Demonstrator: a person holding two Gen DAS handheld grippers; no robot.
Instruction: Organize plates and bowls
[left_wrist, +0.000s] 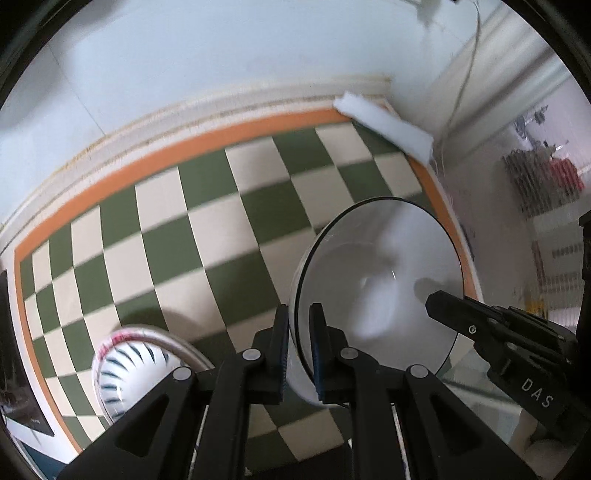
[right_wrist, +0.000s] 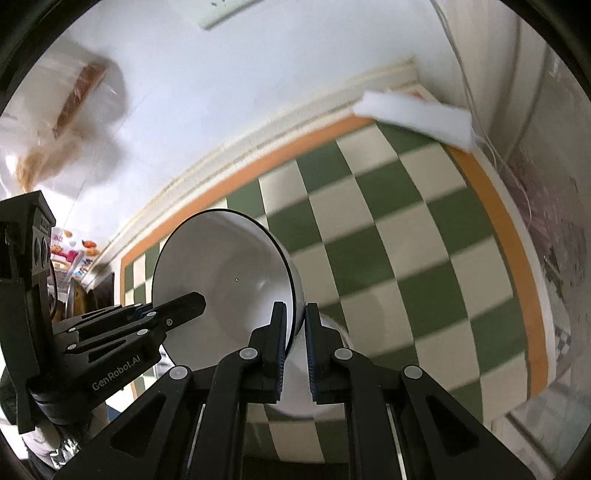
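The left gripper (left_wrist: 300, 343) is closed on the rim of a white bowl (left_wrist: 388, 273), and the right gripper (right_wrist: 295, 341) is clamped on the opposite side of the same rim. The bowl has a thin dark edge and hangs tilted above the surface (left_wrist: 207, 229), which carries a green and cream checked cloth with an orange border. A striped bowl (left_wrist: 125, 369) rests near the left edge. A white foam block (left_wrist: 388, 125) lies at the far right corner.

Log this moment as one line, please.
left gripper: shut on white bowl rim | right gripper: shut on opposite rim | bowl above checkered cloth | striped bowl on cloth
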